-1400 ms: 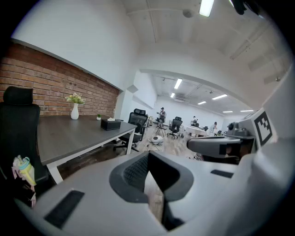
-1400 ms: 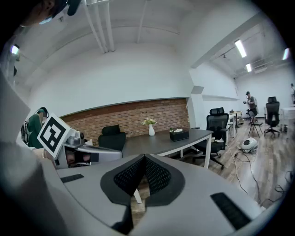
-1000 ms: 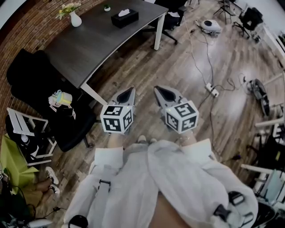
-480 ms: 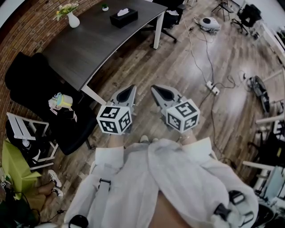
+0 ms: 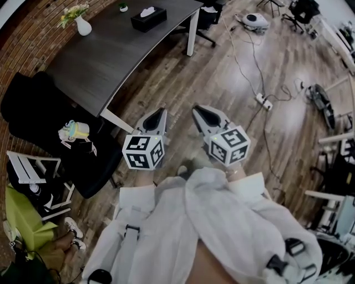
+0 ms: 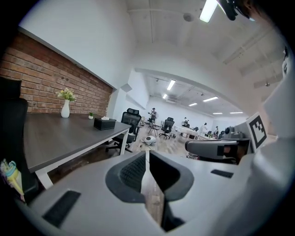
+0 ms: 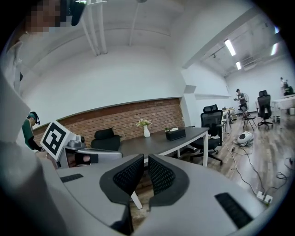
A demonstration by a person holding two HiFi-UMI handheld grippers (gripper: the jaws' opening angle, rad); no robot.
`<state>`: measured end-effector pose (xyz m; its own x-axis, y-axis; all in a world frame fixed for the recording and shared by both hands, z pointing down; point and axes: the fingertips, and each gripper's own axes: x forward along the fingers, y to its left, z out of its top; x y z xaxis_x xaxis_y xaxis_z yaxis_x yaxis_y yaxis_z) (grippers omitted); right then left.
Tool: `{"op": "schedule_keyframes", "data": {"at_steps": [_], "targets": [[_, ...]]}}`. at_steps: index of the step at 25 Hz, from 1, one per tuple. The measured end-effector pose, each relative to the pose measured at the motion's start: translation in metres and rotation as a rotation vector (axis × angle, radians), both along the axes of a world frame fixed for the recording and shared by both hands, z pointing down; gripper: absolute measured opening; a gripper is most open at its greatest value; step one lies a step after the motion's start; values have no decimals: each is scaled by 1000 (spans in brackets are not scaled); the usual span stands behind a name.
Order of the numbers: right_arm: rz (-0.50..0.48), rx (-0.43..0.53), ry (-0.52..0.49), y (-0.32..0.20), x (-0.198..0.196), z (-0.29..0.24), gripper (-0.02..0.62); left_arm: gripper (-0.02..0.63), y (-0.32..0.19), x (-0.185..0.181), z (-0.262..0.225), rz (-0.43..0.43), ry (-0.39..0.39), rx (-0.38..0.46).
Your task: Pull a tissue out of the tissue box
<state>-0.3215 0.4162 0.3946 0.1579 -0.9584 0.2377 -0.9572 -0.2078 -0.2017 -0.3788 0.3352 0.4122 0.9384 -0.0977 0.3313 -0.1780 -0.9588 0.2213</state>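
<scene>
You hold both grippers side by side in front of your body, above the wood floor (image 5: 183,83). The left gripper (image 5: 162,111) has its jaws pressed together, and there is nothing between them. The right gripper (image 5: 197,109) is the same: jaws together and empty. The tissue box (image 5: 148,18) stands far ahead of both grippers and to the left, near the far end of the dark table (image 5: 111,55), well apart from them. A white tissue (image 5: 147,10) sticks up from its top. Further left on the same table is a white vase (image 5: 83,26) with flowers. A black chair (image 5: 39,119) stands left of the left gripper. Ahead and right of the right gripper, a power strip (image 5: 262,101) lies on the floor.
</scene>
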Motion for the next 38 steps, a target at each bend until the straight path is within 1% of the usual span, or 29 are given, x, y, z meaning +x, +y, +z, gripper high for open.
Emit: {"op": "schedule_keyframes", "data": {"at_steps": [3, 5, 8, 12, 14, 19, 24, 28, 33, 38], "targets": [[17, -22, -1, -2, 4, 5, 20, 6, -7, 2, 4, -10, -1, -16], [18, -33, -4, -5, 9, 9, 73, 13, -13, 5, 7, -18, -1, -24], [16, -41, -3, -14, 19, 12, 75, 76, -24, 12, 11, -34, -10, -36], [2, -40, -2, -35, 44, 13, 77, 106, -43, 25, 13, -78, -19, -34], [-6, -37, -4, -50, 61, 11, 77, 109, -56, 35, 12, -96, -23, -31], [-29, -26, 8, -87, 110, 3, 77, 109, -93, 77, 3, -131, -11, -19], [-68, -5, 26, -119, 164, -12, 77, 109, -125, 130, -13, -153, 11, 8], [-82, 13, 48, -141, 207, -23, 77, 109, -147, 172, -23, -160, 13, 36], [-83, 14, 47, -151, 255, -22, 77, 109, -158, 220, -27, -163, 13, 52], [-87, -14, 24, -154, 278, -10, 77, 109, -155, 244, -16, -149, -18, 30]]}}
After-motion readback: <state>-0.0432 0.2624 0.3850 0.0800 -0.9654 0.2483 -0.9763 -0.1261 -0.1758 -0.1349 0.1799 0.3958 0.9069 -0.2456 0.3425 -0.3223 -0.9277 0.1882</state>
